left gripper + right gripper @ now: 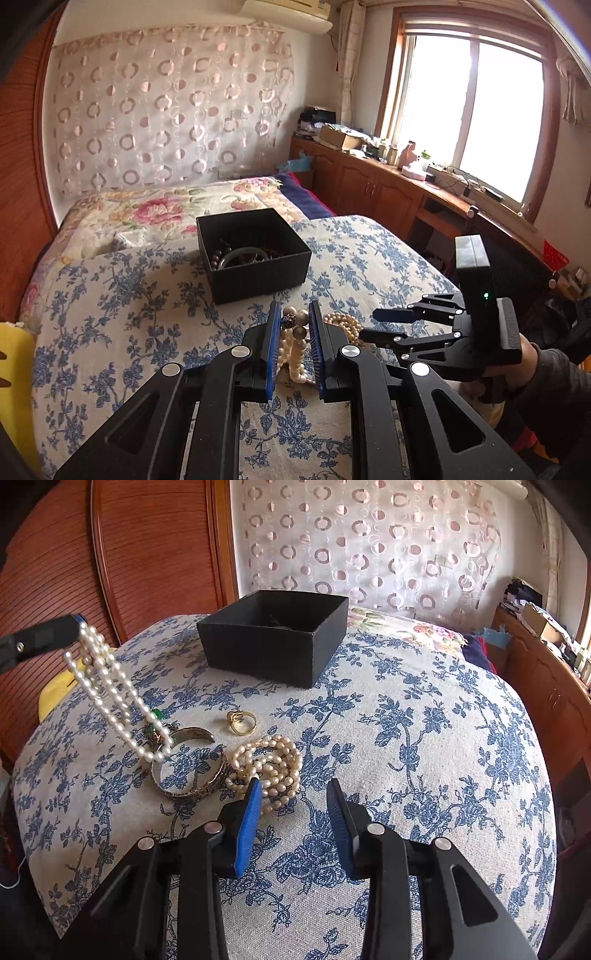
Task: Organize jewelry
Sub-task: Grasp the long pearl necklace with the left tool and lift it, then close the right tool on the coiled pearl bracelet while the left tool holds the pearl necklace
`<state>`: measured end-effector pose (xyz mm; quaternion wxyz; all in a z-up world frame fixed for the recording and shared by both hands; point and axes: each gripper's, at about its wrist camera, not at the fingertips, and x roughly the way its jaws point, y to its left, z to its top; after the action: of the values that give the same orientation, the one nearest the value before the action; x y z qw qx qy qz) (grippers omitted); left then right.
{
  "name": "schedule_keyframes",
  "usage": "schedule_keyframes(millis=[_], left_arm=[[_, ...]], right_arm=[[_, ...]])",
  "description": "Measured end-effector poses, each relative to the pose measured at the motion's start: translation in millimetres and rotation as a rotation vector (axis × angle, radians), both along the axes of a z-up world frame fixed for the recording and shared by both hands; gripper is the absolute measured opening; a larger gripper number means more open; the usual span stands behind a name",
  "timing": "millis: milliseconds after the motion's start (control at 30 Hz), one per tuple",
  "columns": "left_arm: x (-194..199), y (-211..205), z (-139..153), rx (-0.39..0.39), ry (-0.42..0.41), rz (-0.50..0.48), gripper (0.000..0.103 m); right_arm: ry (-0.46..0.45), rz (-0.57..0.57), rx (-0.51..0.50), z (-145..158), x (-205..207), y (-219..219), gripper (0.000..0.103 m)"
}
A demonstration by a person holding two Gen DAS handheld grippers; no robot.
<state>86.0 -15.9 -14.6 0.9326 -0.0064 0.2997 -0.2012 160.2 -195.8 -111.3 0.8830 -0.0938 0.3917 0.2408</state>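
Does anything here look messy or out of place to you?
Somewhat. Several pieces lie loose on the bedspread instead of in the black box: a coiled pearl bracelet, a metal bangle and gold rings. The left gripper holds a pearl necklace in the air. Nothing looks broken.

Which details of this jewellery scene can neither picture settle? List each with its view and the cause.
- Contents of the black cardboard box: right wrist view, hidden by its near wall.
- Small green piece: right wrist view, behind the hanging white pearl necklace.
- Coiled cream pearl strand: left wrist view, partly behind the left gripper.
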Motion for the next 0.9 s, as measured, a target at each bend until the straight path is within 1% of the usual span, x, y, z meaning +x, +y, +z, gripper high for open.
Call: schedule_keyframes(millis=[167,233,267,300,467,600,733,800,900], left_arm=[[-5.7,2.6,8.2,-0.011,-0.020,0.000,0.014],[-7.6,3.5,11.1,-0.011,-0.028,0.001,0.014],[-8.3,3.9,12.3,-0.010,-0.032,0.002,0.014],[-9.1,4.3,12.8,-0.010,-0.034,0.002,0.014],[-8.9,4.7,11.5,-0.006,-0.032,0.003,0.014],[-8.0,5.4,9.1,-0.004,-0.027,0.002,0.014],[-8.2,5.0,8.2,-0.003,-0.027,0.002,0.014],[-8.3,5.1,8.5,-0.002,-0.028,0.003,0.014],[-8.3,6.6,6.2,-0.001,-0.030,0.007,0.014]], right_arm=[[-0.001,0.006,-0.010,-0.3,-0.4,2.5,0.034],[0.005,0.013,-0.010,-0.7,0.5,3.0,0.028],[0.011,0.016,-0.012,-1.2,1.5,3.7,0.022],[0.019,0.020,-0.012,-2.1,2.6,4.2,0.019],[0.030,-0.007,-0.019,-1.8,12.9,4.2,0.018],[0.041,-0.020,0.004,2.9,25.4,3.9,0.018],[0.067,-0.001,0.001,1.8,34.8,9.7,0.018],[0.089,0.021,-0.007,-4.0,36.0,13.6,0.019],[0.071,0.025,-0.032,-5.5,32.5,18.1,0.018]])
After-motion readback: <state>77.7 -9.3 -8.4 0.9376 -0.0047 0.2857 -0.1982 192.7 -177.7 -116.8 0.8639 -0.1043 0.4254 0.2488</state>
